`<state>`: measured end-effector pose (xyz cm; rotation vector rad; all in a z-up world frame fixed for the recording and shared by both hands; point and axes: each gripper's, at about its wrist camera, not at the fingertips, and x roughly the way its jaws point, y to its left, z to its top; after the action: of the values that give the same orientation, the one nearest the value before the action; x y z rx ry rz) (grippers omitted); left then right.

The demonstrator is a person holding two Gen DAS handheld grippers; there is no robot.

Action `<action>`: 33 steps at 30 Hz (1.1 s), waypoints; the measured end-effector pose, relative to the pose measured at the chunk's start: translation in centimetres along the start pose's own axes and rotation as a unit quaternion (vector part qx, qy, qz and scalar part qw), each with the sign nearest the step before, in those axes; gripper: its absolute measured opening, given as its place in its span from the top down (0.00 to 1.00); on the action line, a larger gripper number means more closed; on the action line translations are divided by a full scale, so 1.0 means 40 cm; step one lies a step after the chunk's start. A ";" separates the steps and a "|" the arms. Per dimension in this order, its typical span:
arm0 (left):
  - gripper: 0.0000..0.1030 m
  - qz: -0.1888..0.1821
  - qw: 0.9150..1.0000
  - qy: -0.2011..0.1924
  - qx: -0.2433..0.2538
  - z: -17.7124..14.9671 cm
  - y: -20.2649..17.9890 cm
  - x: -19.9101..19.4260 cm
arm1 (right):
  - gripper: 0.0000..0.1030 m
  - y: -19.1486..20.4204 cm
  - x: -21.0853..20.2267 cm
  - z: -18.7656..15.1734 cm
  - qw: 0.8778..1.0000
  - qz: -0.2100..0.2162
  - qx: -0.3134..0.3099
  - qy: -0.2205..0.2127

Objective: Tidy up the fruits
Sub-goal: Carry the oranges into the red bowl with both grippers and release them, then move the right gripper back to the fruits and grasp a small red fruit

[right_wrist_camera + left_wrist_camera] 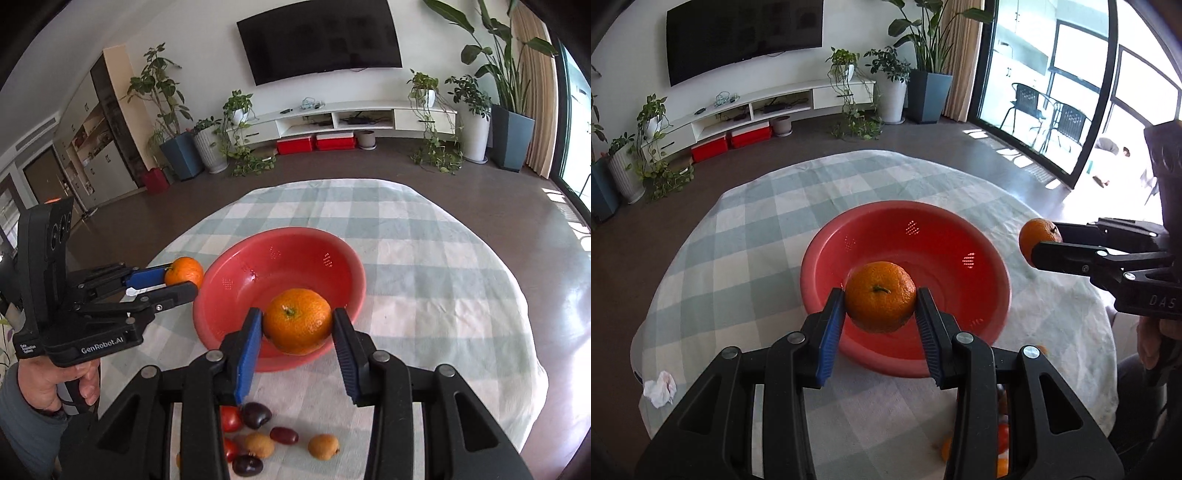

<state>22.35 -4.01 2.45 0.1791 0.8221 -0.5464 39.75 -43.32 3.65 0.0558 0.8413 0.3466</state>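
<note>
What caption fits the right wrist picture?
Both tongs carry oranges above a red bowl.

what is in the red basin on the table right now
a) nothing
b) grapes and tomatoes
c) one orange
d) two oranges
a, the red basin shows only bare bottom; each orange is gripped in tongs above it.
</note>
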 end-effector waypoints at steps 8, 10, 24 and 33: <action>0.65 0.005 0.998 0.056 0.033 0.002 -0.019 0.156 | 0.60 0.019 0.176 0.012 0.995 -0.017 -0.068 0.077; 0.64 0.007 0.997 0.063 0.047 -0.002 -0.030 0.179 | 0.60 0.014 0.197 0.003 0.993 -0.018 -0.071 0.087; 0.64 0.028 0.994 0.077 0.073 -0.018 -0.035 0.239 | 0.59 0.024 0.245 -0.010 0.987 -0.050 -0.116 0.100; 0.63 0.027 0.993 0.084 0.077 -0.016 -0.037 0.239 | 0.58 0.026 0.243 -0.009 0.987 -0.046 -0.114 0.101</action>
<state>26.45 -8.79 -4.93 0.3917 0.9358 -0.5486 45.15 -39.24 -3.42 -0.2347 0.9964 0.3632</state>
